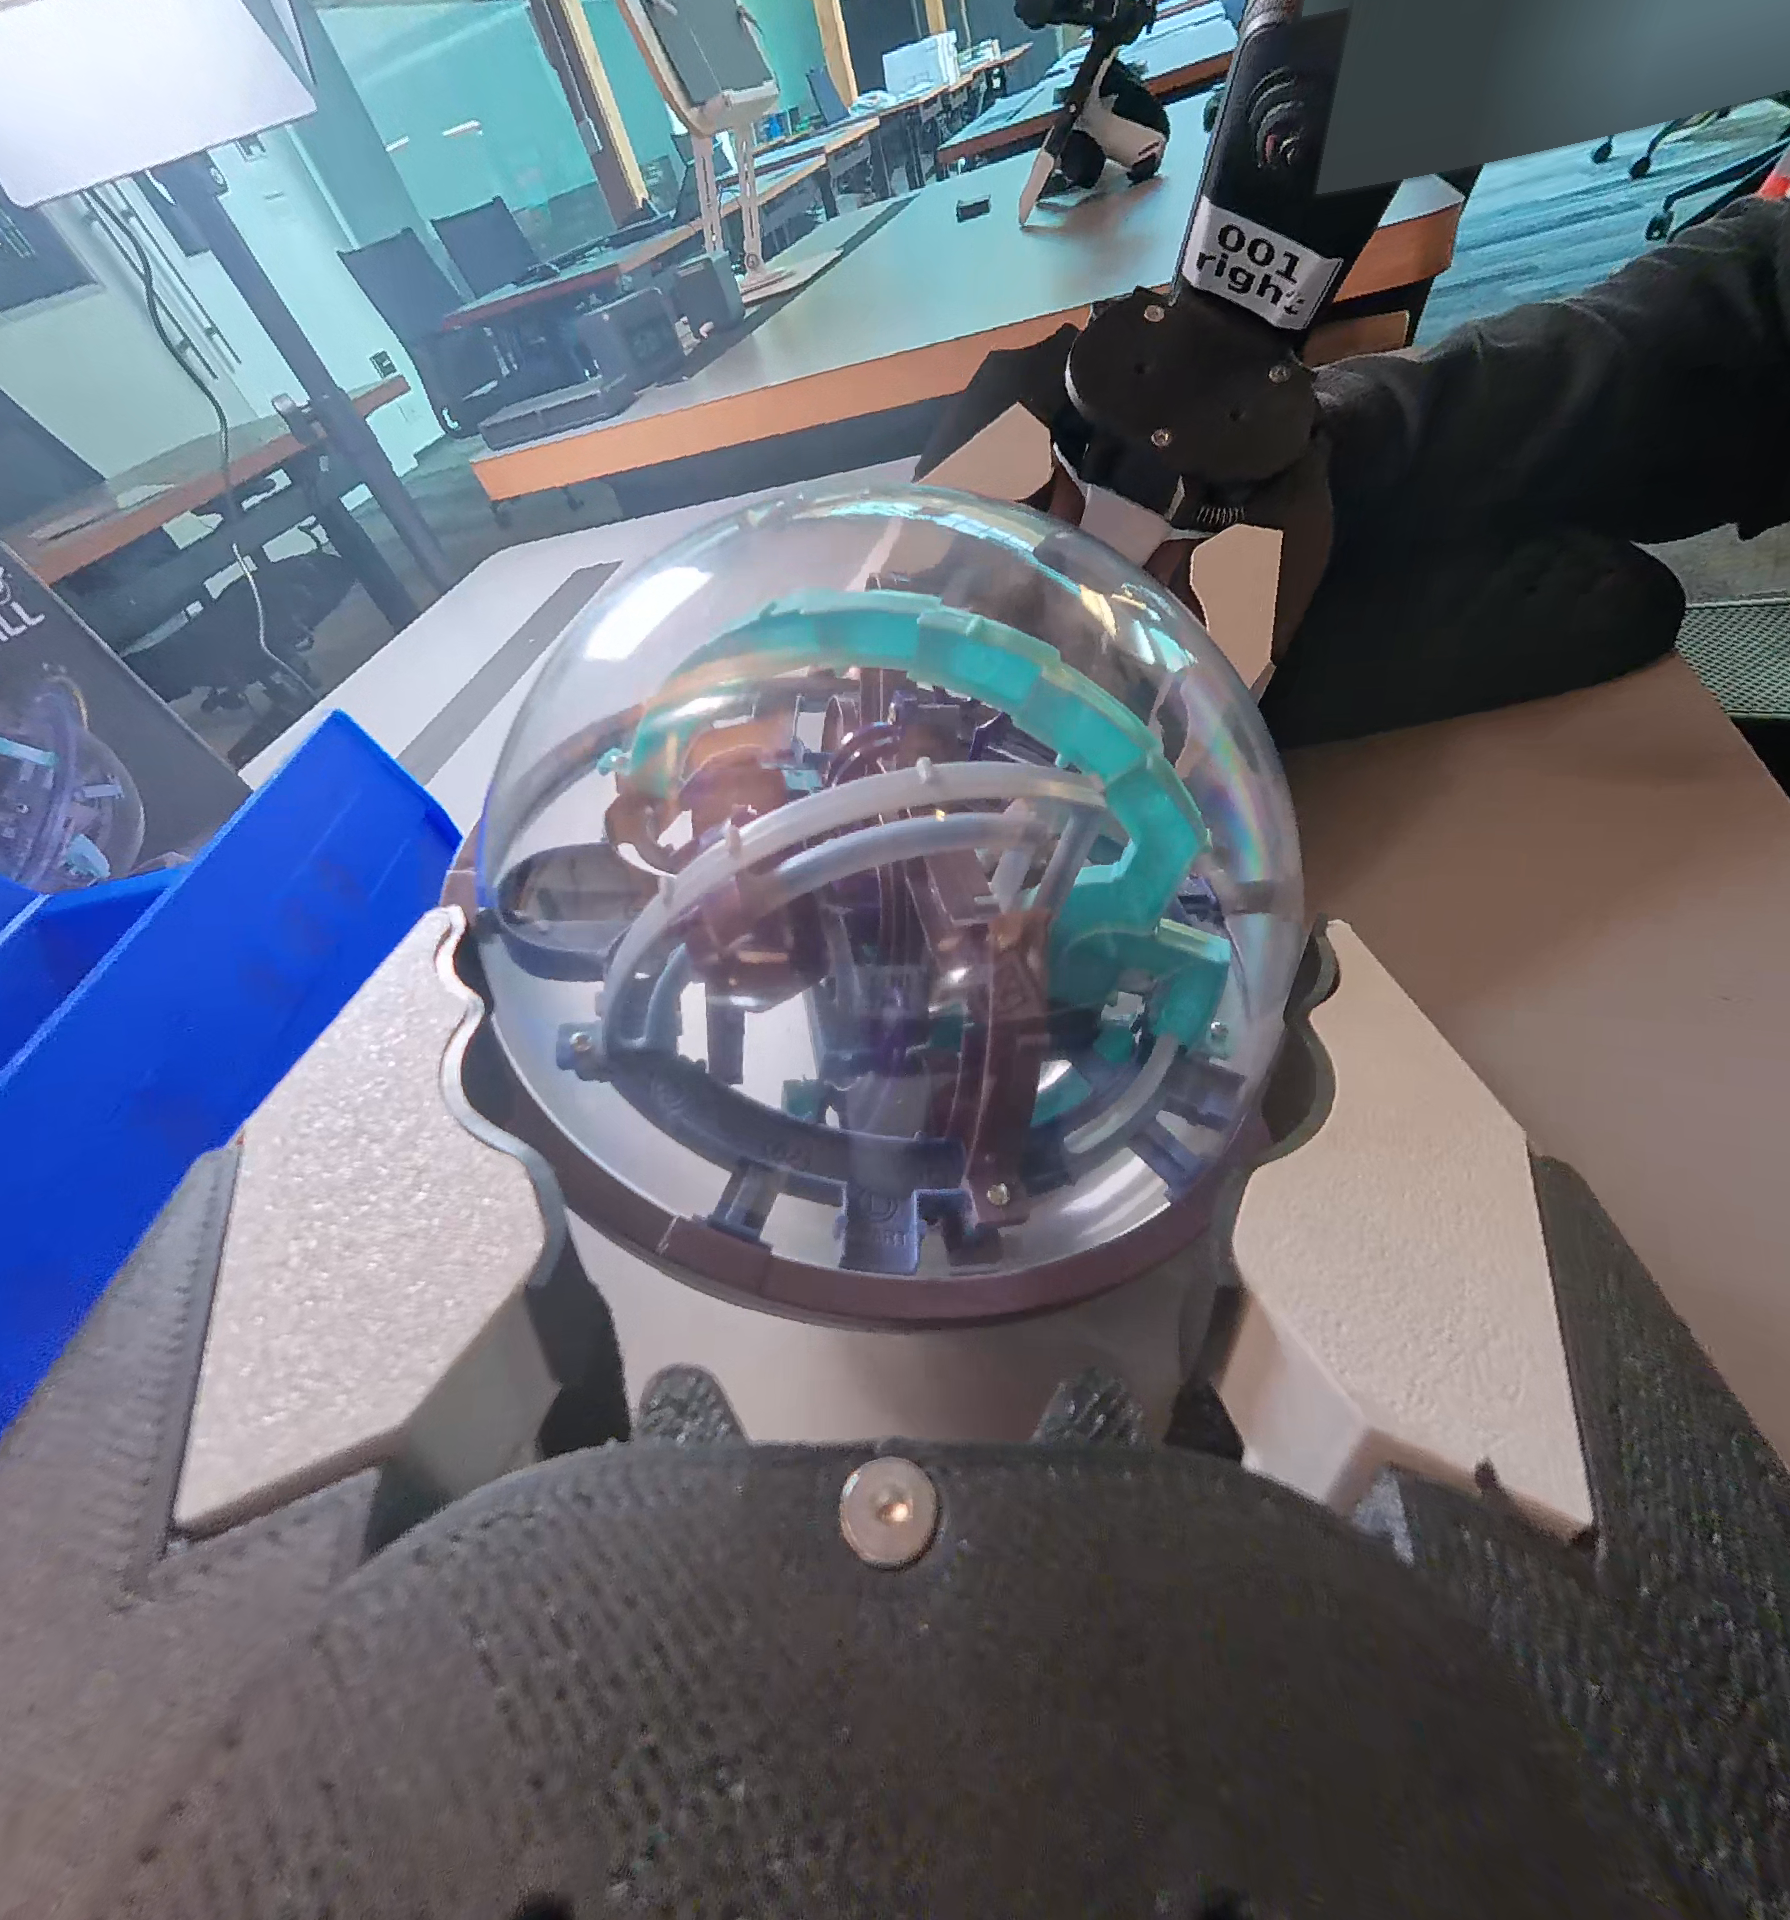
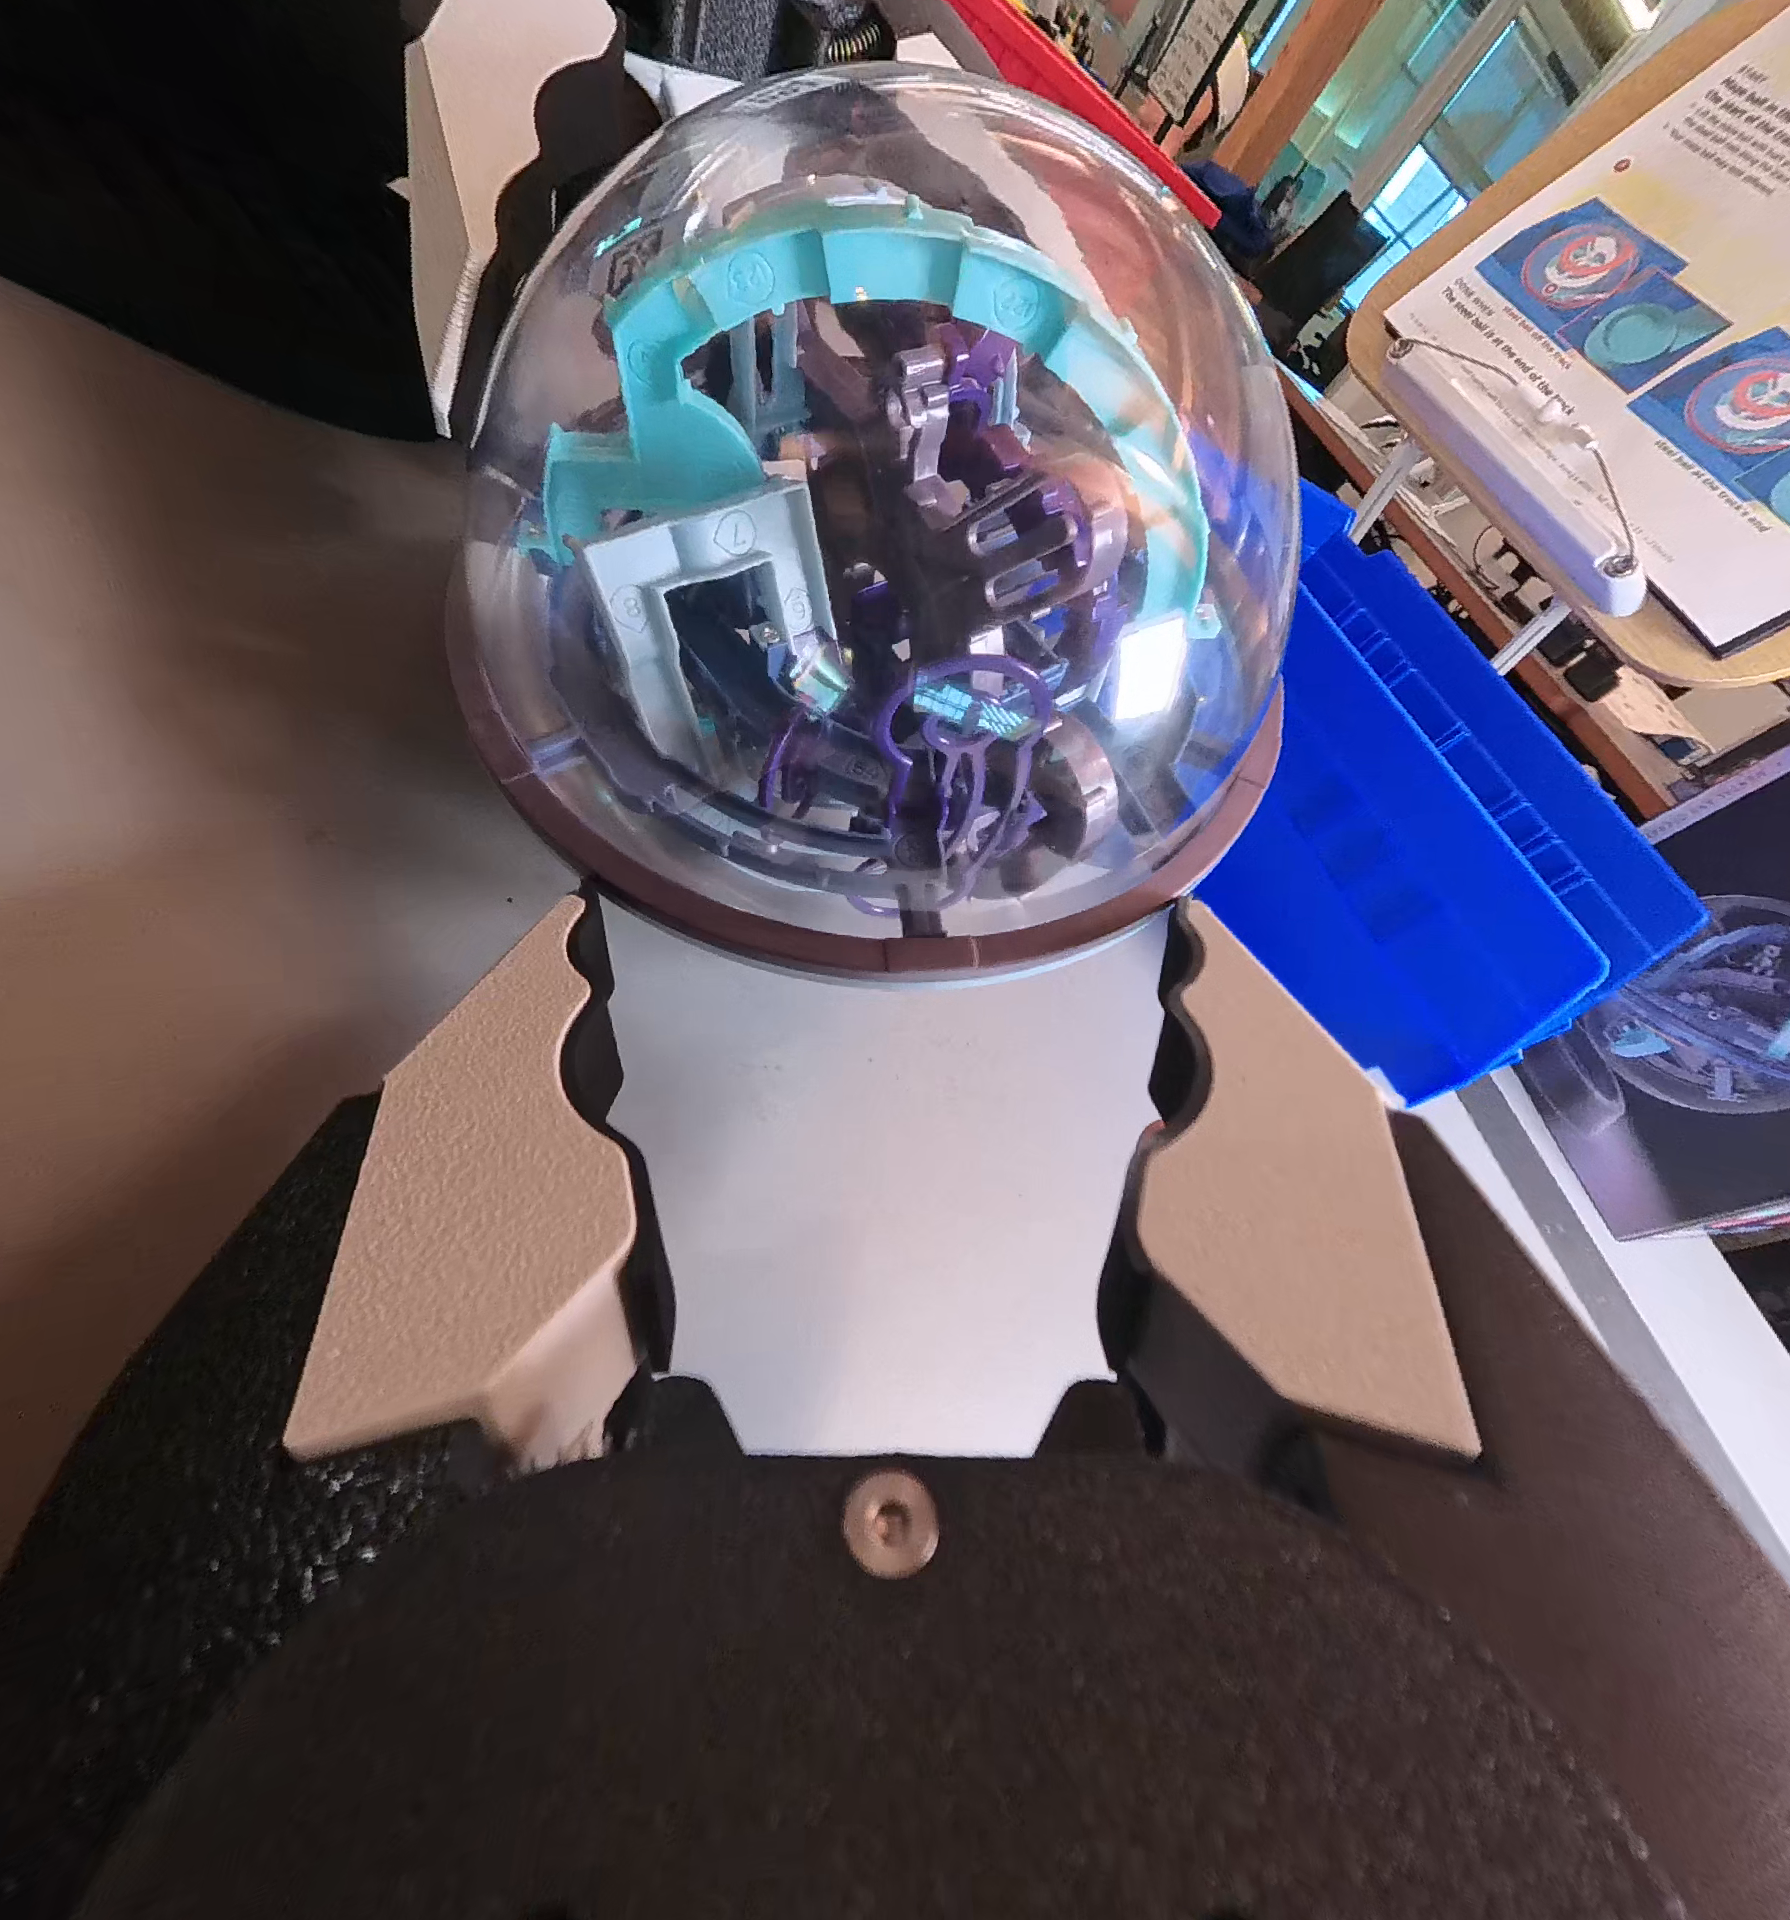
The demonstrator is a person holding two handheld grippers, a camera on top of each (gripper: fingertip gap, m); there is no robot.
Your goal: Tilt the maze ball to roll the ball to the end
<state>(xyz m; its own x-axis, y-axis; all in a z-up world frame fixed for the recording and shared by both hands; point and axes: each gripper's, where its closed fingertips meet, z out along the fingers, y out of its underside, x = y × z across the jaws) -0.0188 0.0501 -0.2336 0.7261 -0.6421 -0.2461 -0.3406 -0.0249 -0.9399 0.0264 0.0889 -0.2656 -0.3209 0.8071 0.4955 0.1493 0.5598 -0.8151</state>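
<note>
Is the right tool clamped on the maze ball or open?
Open. In the right wrist view both fingertips stop at the brown rim of the maze ball, not pressed onto it, with bare table between them.

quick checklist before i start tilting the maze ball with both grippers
1. Left gripper on the maze ball: its fingers sit against both sides at the brown equator band; looks ok.
2. Right gripper on the ball: fingertips only reach the band's lower edge, firm contact unclear; cannot tell.
3. Ball clear of the table: its underside is hidden; cannot tell.
4. Room on the blue bin side: bin sits close to the ball and left finger; not ok for a wide tilt that way.
5. Small steel ball's position on the track: not visible; cannot tell.
</note>
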